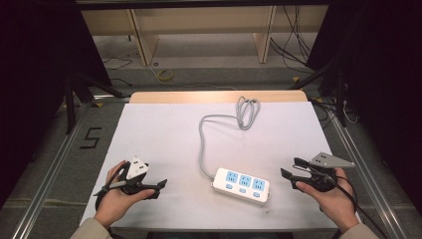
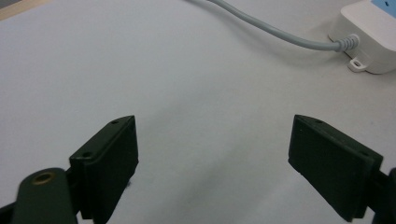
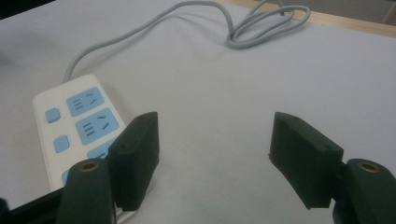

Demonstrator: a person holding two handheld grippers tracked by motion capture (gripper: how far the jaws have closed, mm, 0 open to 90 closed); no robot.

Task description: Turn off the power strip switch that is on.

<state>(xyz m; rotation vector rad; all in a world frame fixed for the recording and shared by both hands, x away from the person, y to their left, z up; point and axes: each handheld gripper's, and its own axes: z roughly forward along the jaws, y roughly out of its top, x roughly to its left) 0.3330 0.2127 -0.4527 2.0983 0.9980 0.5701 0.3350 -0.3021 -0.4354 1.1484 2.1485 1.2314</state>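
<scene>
Both jaws stand wide, holding nothing: left gripper [image 1: 152, 188] near the table's [image 1: 164, 134] front-left corner, right gripper [image 1: 291, 175] front-right. We note the power strip [image 1: 242, 184] between them by the front edge. We judge approach should square the jaws across its body.

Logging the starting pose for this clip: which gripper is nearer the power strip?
Right. The right gripper sits just off the power strip's right end; the left gripper is farther off to its left. Both are open, touching nothing.

A lab: metal-framed table [image 1: 149, 149], black curtains [image 1: 35, 74], loose floor cables [image 1: 293, 45].
</scene>
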